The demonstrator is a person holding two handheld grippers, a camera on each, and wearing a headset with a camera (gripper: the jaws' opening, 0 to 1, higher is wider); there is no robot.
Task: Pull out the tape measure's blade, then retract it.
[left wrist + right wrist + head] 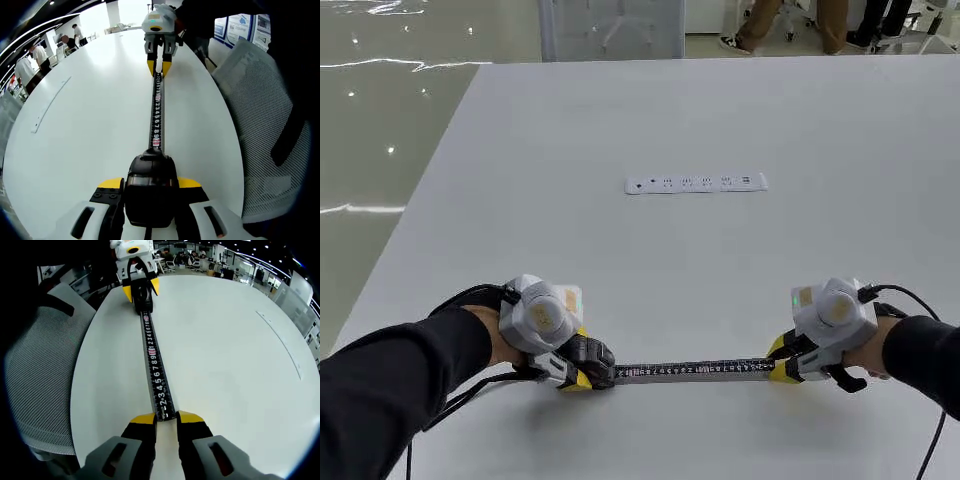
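A black tape measure case (590, 360) (151, 187) sits low on the white table near its front edge, with my left gripper (578, 372) (150, 186) shut on it. Its numbered blade (695, 370) (157, 110) (156, 375) is drawn out flat across the table to the right. My right gripper (782, 366) (165, 417) is shut on the blade's end. In the right gripper view the case (142, 294) and left gripper (140, 290) stand at the far end of the blade; in the left gripper view the right gripper (159, 67) stands at the far end.
A white power strip (696, 184) lies mid-table, well beyond the tape. A mesh office chair (265, 135) (42, 370) stands just off the table's near edge. Cables trail from both grippers. People and chairs are in the background past the far edge.
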